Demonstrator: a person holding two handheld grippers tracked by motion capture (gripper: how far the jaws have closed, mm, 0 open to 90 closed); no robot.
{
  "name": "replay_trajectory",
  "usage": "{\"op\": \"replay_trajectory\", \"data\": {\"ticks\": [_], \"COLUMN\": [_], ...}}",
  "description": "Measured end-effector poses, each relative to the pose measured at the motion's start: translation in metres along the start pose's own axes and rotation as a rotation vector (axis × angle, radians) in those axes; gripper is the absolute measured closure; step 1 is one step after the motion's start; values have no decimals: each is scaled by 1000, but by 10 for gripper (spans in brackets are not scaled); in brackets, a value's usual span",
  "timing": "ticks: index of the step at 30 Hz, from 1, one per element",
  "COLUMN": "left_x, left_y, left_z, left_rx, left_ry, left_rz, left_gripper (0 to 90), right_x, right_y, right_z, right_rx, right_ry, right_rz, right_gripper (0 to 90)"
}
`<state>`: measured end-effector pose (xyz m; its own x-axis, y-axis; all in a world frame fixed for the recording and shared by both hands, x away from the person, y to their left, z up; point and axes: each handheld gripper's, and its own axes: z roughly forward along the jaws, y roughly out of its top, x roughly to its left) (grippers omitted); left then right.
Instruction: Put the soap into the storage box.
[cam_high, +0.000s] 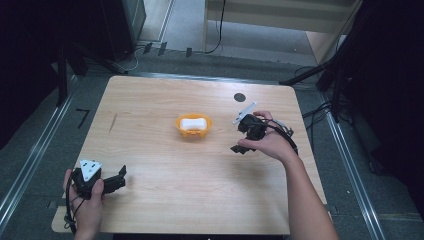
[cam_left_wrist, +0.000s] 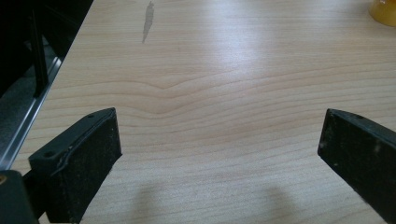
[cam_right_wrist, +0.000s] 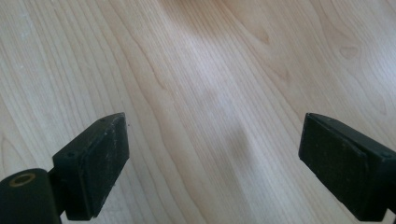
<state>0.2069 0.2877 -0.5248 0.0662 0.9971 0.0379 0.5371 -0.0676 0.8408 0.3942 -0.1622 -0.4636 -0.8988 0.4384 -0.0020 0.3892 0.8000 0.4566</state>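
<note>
High view: no legible writing; orange bowl (cam_high: 194, 125) mid-table; left gripper (cam_left_wrist: 219, 154), right gripper (cam_right_wrist: 215, 158) jaws wide.

On the light wooden table (cam_high: 165, 165), the small orange plastic bowl (cam_high: 194, 125) sits near the centre holding a white oblong block (cam_high: 193, 123), with the left gripper (cam_high: 118, 181) at the near-left corner, the right gripper (cam_high: 239, 148) right of the bowl, and a dark round mark (cam_high: 240, 97) behind it.
</note>
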Motion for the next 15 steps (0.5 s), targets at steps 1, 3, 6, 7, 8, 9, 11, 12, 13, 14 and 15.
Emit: {"op": "replay_trajectory", "data": {"ticks": [1, 3, 6, 7, 8, 9, 11, 12, 13, 14, 15], "left_x": [0, 0, 0, 0, 0, 0, 0, 0, 0, 0, 0], "left_y": [0, 0, 0, 0, 0, 0, 0, 0, 0, 0, 0], "left_z": [0, 0, 0, 0, 0, 0, 0, 0, 0, 0, 0], "left_rx": [0, 0, 0, 1, 1, 1, 1, 1, 1, 1, 1], "left_ry": [0, 1, 2, 3, 3, 3, 4, 4, 5, 4, 5], "left_rz": [0, 0, 0, -1, -2, -1, -1, -1, -1, 0, 0], "left_gripper": [0, 0, 0, 0, 0, 0, 0, 0, 0, 0, 0], "right_x": [0, 1, 2, 2, 3, 3, 3, 3, 3, 3, 3], "right_y": [-3, -10, -20, -23, -26, -29, -36, -39, -42, -45, -48], "right_z": [-1, -2, -5, -5, -6, -6, -8, -8, -9, -10, -11], "right_rx": [-5, -9, -25, -27, -29, -28, -29, -37, -40, -44, -46], "right_ry": [2, -4, -3, -7, -8, -7, -16, -15, -18, -20, -21], "right_rz": [6, 16, 34, 42, 43, 48, 61, 69, 75, 84, 94], "right_gripper": [95, 95, 95, 95, 95, 95, 95, 95, 95, 95, 95]}}
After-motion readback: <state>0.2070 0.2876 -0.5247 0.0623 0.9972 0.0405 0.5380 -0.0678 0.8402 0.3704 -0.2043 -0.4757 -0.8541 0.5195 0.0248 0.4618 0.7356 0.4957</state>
